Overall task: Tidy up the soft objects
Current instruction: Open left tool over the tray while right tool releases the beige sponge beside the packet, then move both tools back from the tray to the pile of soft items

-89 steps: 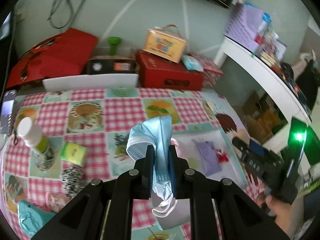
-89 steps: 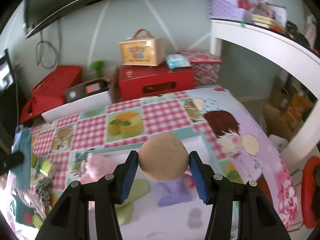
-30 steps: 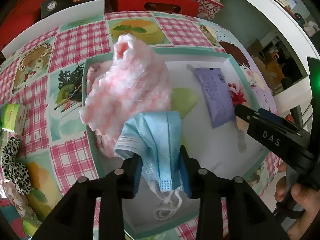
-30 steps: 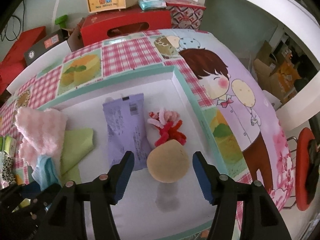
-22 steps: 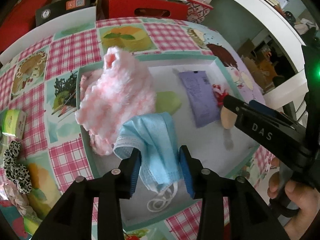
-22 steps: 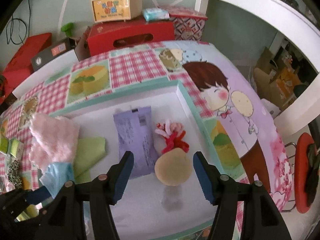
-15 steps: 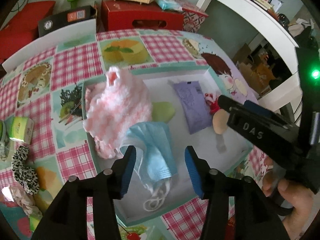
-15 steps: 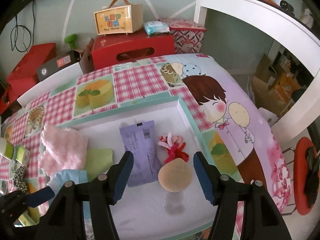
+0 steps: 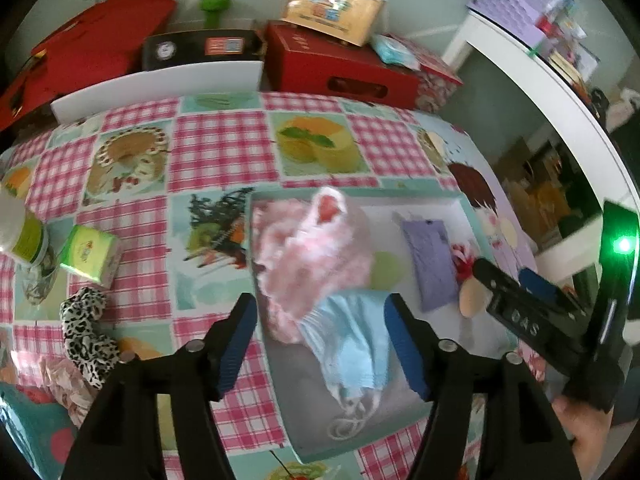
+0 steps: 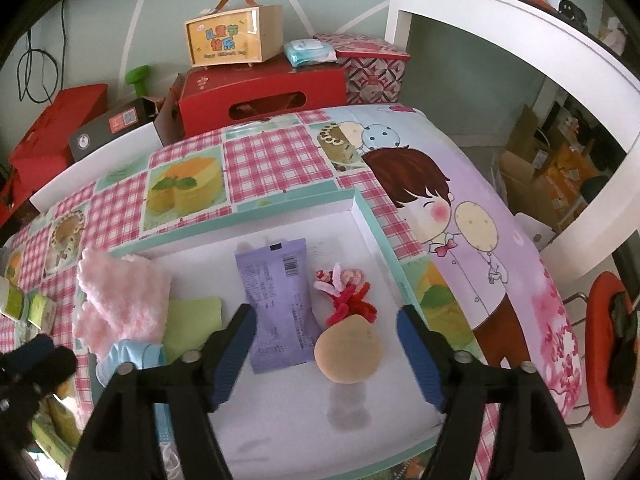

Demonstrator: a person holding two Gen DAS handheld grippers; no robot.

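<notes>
A shallow white tray with a teal rim [image 10: 376, 224] lies on the checked tablecloth. In it lie a fluffy pink cloth [image 9: 316, 256], a blue face mask [image 9: 352, 340], a green cloth [image 10: 192, 316], a purple packet [image 10: 280, 304], a red and pink yarn tuft [image 10: 348, 296] and a tan round puff [image 10: 347, 354]. My left gripper [image 9: 320, 340] is open above the mask and holds nothing. My right gripper [image 10: 326, 356] is open above the puff and holds nothing; it also shows in the left wrist view [image 9: 516, 292].
Left of the tray lie a leopard-print scrunchie [image 9: 86, 328], a green tissue pack [image 9: 90, 252] and a white-capped bottle [image 9: 20, 236]. Red boxes [image 10: 260, 88] and a small yellow case [image 10: 232, 36] stand behind the table. A white desk [image 10: 520, 36] stands at the right.
Both grippers opened wider and rose away from the tray. The blue mask left the left gripper and lies in the tray; the puff rests on the tray floor.
</notes>
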